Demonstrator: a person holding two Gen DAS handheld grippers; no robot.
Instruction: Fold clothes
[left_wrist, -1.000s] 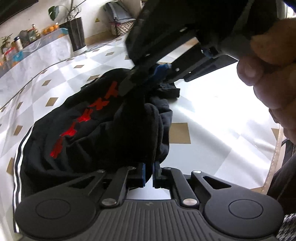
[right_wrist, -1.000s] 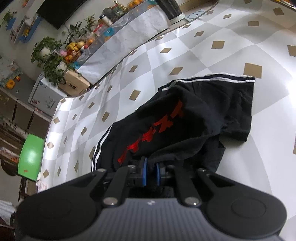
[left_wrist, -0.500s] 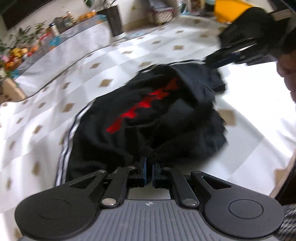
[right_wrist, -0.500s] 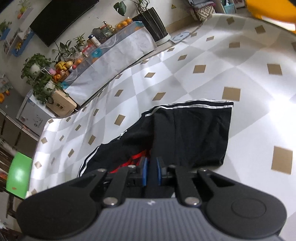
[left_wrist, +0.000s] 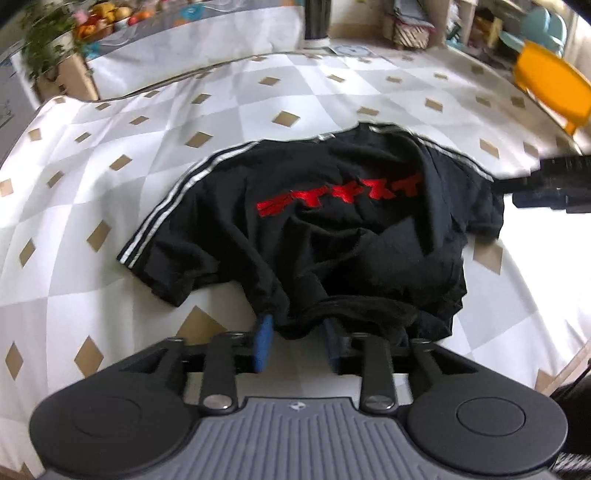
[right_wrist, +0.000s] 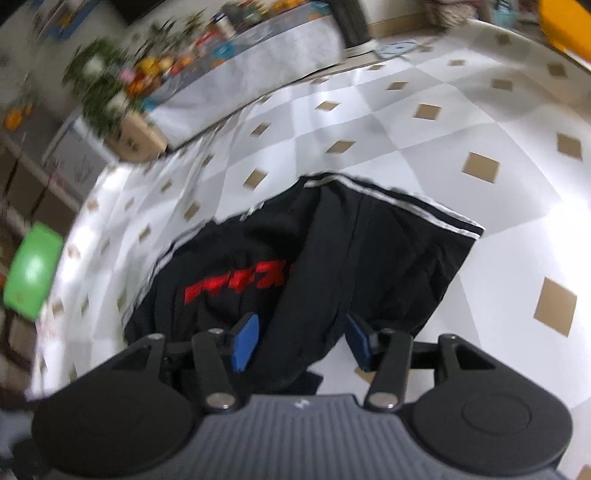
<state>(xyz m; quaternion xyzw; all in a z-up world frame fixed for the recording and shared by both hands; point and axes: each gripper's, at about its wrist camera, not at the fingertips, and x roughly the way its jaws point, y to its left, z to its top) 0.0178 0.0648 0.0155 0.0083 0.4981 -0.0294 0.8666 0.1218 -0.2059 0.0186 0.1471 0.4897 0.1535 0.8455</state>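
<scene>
A black T-shirt (left_wrist: 332, 229) with red lettering (left_wrist: 340, 194) and white sleeve stripes lies bunched on the checkered tablecloth (left_wrist: 110, 122). My left gripper (left_wrist: 297, 328) is open at the shirt's near hem, and a fold of fabric lies loosely between its blue pads (left_wrist: 263, 339). In the right wrist view the same T-shirt (right_wrist: 388, 258) has one sleeve folded over the red print (right_wrist: 236, 286). My right gripper (right_wrist: 301, 341) is open too, with a strip of black cloth running between its pads (right_wrist: 243, 341). In the left wrist view the right gripper (left_wrist: 554, 181) shows at the shirt's right edge.
An orange chair (left_wrist: 550, 88) stands beyond the table's far right. A covered counter with plants and bottles (right_wrist: 229, 70) runs behind the table. A green stool (right_wrist: 31, 269) sits off the left edge. The table's front edge (left_wrist: 546, 373) is near my left gripper.
Both grippers were shut on the shirt and have now opened, letting the cloth go. The shirt has dropped and lies spread on the table. The right gripper has swung out to the shirt's right side.
</scene>
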